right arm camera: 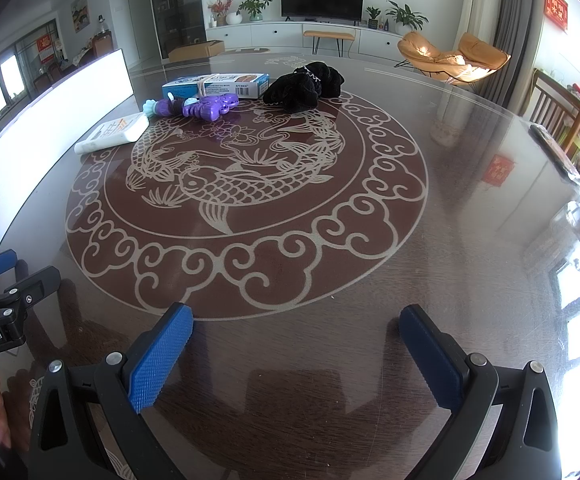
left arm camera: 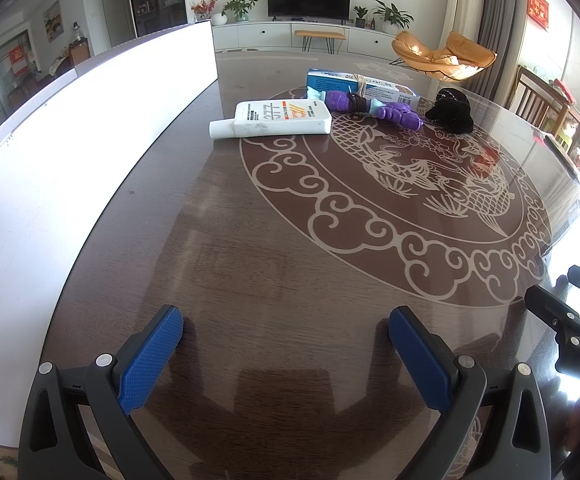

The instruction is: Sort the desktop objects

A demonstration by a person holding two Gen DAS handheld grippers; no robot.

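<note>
Far across the dark round table [left arm camera: 290,280] lie a white flat bottle [left arm camera: 276,119], a purple toy [left arm camera: 373,106], a blue and white box [left arm camera: 363,86] and a black fabric bundle [left arm camera: 451,110]. The right wrist view shows the same group: bottle [right arm camera: 114,132], purple toy [right arm camera: 204,107], box [right arm camera: 218,84], black bundle [right arm camera: 303,84]. My left gripper [left arm camera: 286,330] stands open low over the near table edge, nothing between its blue pads. My right gripper [right arm camera: 295,330] is open too, likewise holding nothing. Both are well short of the objects.
A tall white board [left arm camera: 70,152] stands along the left side of the table, seen also as the board [right arm camera: 70,92] in the right view. The right tool's black frame [left arm camera: 569,328] shows at the left view's edge. Wooden chairs [right arm camera: 561,120] stand at the right.
</note>
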